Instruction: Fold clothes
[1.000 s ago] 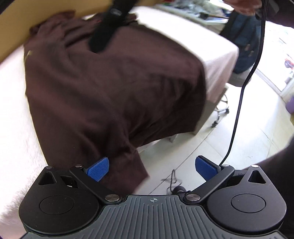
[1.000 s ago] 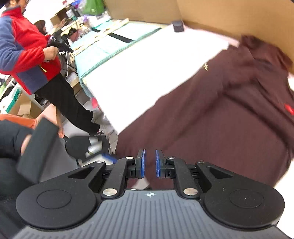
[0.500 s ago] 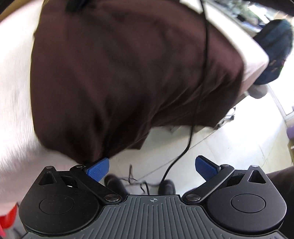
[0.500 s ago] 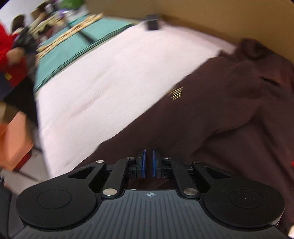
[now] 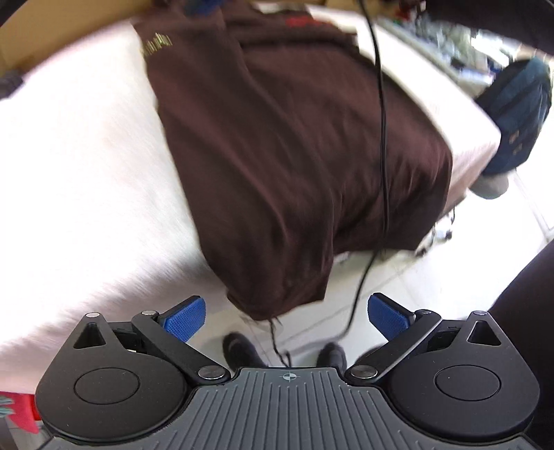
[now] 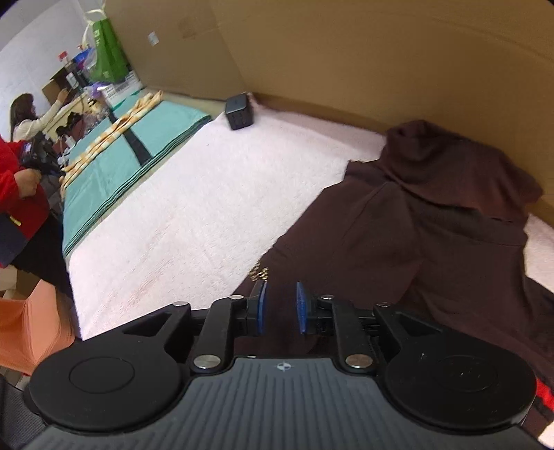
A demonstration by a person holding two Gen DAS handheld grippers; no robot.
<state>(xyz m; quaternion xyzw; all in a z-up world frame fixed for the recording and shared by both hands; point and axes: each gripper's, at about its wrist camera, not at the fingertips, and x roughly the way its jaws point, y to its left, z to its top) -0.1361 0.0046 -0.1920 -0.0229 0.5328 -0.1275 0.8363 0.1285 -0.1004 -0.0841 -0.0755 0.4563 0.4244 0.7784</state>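
Left wrist view: dark brown cotton hooded sweatshirt point(image 5: 294, 155) lies ahead of the released left claw point(image 5: 283, 313), hem drooping off the white fuzzy tabletop point(image 5: 86, 166). Right claw point(image 6: 279, 308), slightly parted, grips nothing. Hood and sleeve look bunched; folding seems unfinished.

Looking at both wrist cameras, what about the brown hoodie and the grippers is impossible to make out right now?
- Left wrist view: the small gold print on the dark brown hoodie is too blurred to read.
- Left wrist view: the red patch is blurred and sits at the top edge.
- Right wrist view: the right gripper body hides the hoodie's near hem.
- Right wrist view: whether cloth lies between the blue pads is unclear.
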